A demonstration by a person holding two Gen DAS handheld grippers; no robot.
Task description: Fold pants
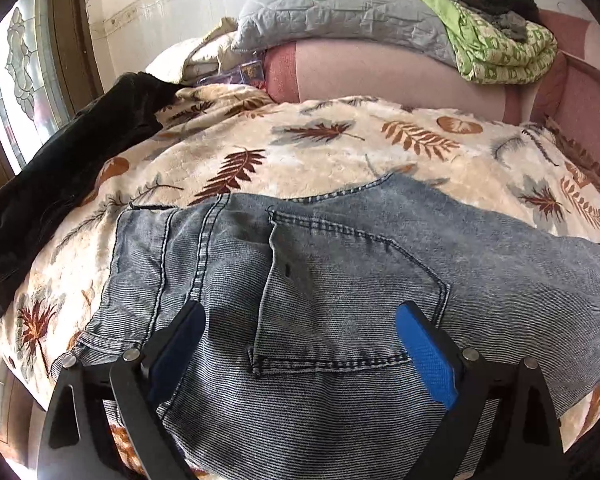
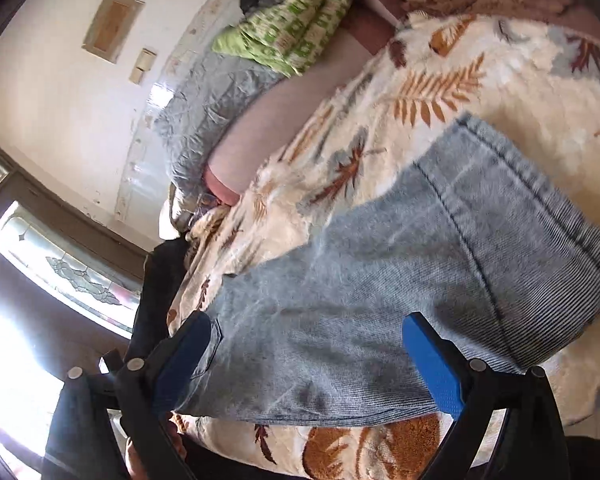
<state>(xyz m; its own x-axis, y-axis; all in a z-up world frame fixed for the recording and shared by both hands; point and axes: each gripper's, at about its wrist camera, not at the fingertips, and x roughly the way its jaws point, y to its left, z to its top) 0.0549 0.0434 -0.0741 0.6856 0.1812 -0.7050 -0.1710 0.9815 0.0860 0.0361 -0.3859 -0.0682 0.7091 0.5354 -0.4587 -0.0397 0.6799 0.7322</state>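
Both pairs of blue-padded fingers are spread wide, nothing grasped: the left gripper (image 1: 300,344) hovers over the seat and back pocket of the faded blue denim jeans (image 1: 340,280), the right gripper (image 2: 308,356) over a leg near its hem. The jeans are laid across the cream leaf-patterned plush blanket (image 1: 320,152). For a clean fold, waistband and hem edges should probably be pinched through all layers before lifting.

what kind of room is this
Most likely a bedroom at home: the jeans lie on a bed with a leaf-print blanket, pillows and a folded green quilt are stacked by the wall, and a patterned glass window is alongside.
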